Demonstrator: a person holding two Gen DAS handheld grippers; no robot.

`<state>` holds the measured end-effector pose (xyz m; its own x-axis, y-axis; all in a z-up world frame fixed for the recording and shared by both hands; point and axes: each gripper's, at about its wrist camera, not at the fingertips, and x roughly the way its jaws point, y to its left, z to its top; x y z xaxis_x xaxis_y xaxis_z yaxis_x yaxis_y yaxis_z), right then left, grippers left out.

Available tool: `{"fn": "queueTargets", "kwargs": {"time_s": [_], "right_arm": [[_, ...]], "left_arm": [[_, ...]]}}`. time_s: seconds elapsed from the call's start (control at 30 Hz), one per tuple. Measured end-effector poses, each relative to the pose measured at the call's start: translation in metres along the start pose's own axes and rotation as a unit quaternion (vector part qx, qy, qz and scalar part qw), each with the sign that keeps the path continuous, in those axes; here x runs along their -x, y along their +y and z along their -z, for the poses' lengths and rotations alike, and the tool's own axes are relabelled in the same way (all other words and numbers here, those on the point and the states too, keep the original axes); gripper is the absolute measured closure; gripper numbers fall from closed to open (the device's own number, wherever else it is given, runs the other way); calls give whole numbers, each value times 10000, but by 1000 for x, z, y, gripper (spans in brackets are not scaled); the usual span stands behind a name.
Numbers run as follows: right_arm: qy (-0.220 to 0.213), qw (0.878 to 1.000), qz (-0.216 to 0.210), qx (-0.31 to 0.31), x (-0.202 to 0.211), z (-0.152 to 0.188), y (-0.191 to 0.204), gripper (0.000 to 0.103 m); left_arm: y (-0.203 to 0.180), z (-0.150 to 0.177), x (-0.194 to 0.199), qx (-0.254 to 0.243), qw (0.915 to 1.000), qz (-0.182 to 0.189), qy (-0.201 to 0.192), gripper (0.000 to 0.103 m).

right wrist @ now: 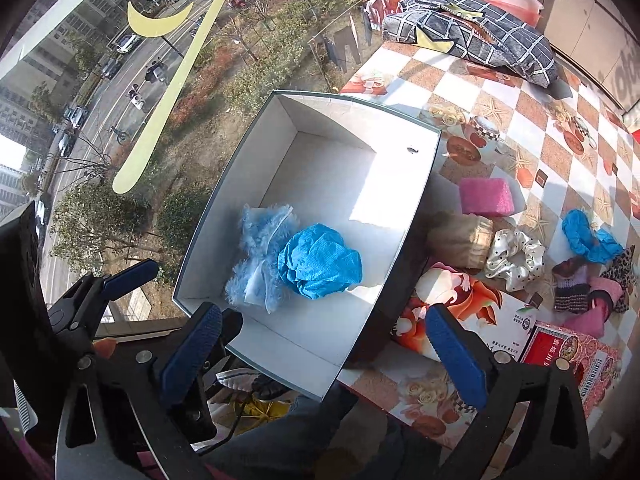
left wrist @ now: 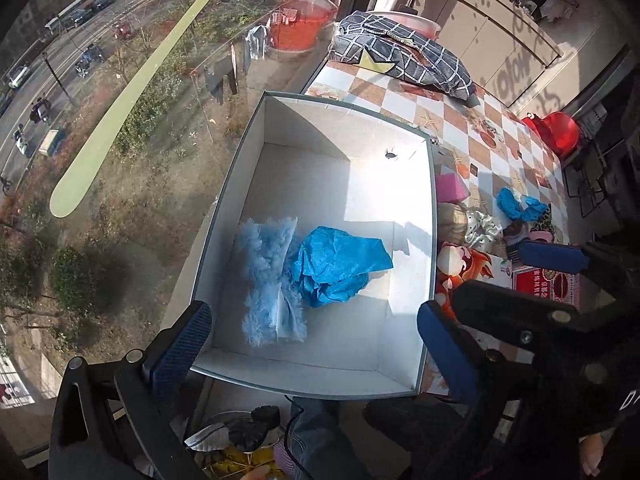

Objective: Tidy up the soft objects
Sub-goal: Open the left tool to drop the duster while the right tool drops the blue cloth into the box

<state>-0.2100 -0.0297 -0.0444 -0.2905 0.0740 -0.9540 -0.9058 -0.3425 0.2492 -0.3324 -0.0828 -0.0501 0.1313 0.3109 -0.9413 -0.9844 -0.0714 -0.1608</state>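
We hold both grippers over the box point(left wrist: 430, 216), left gripper point(left wrist: 316, 340) and right gripper point(right wrist: 324, 344) each with fingers wide and nothing between them. The fluffy cloth point(right wrist: 260, 252) and blue cap point(right wrist: 320, 264) lie touching at the box's lower centre. More soft things wait on the worktop point(right wrist: 532, 92) at the frame's right: pink sponge point(right wrist: 486, 197), scrunchie point(right wrist: 516, 254), blue glove point(right wrist: 588, 240). The risk, we judge, is reaching across and catching the box wall, shoving it towards the window-side edge.
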Motion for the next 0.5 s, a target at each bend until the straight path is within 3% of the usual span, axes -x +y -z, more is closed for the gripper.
{"fn": "queueTargets", "kwargs": {"time_s": [0.5], "right_arm": [[-28,9989,130,-449,8,17,-19,1]], "left_arm": [[-20,2,1,-451,9990,-1,47,0]]}}
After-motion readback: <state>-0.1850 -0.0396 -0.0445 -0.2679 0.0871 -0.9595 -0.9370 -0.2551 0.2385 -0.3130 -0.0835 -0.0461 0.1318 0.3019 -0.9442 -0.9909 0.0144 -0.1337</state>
